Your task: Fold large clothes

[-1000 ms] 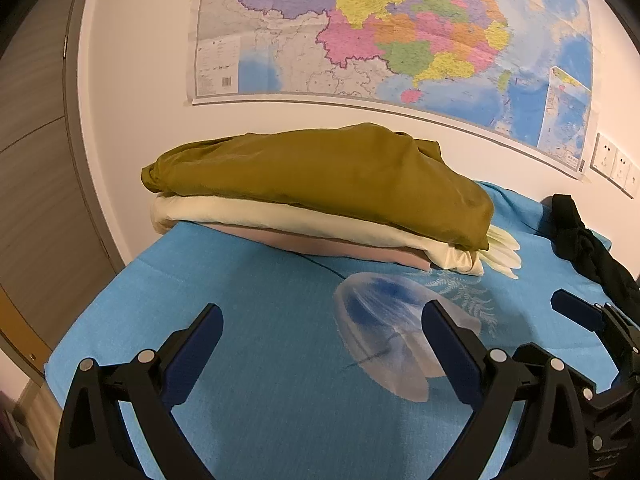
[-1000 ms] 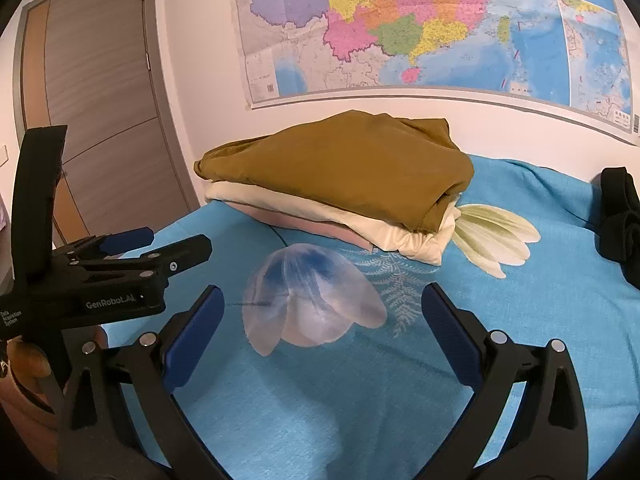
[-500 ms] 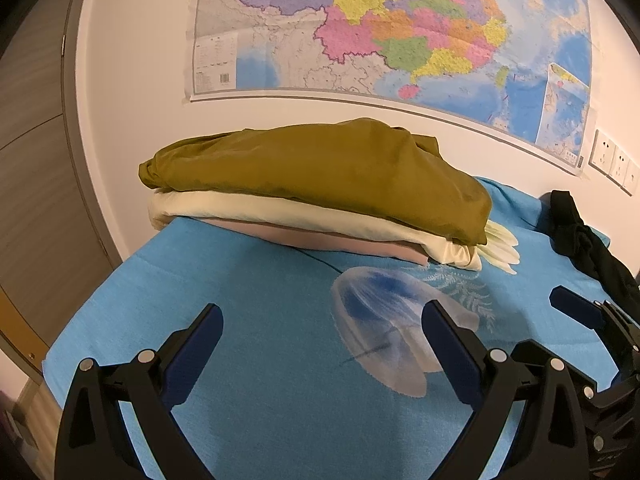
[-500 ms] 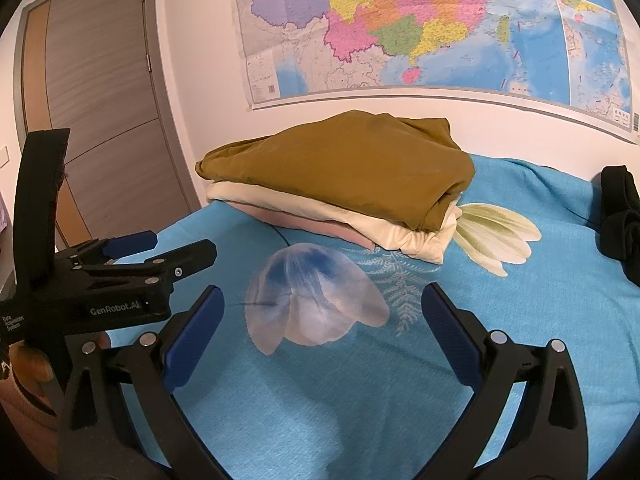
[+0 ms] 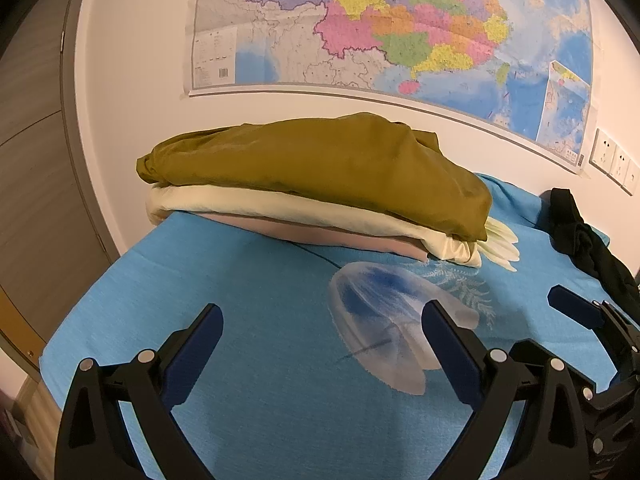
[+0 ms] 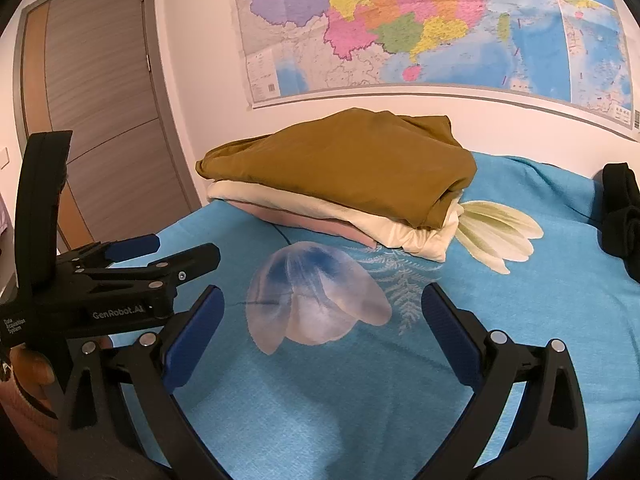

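Clothes (image 5: 320, 184) sit folded in a stack, olive on cream on pink, at the far left of the blue bed (image 5: 260, 360) against the wall. Your left gripper (image 5: 320, 344) and right gripper (image 6: 320, 320) both hover spread wide and empty over the near sheet. Black garment (image 6: 620, 216) lies crumpled far right.

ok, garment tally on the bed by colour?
Olive-brown: 1, top of the stack
Cream: 1, under it
Pink: 1, bottom of the stack
Black: 1 crumpled heap, apart from the stack; could be more than one piece
Total: 4
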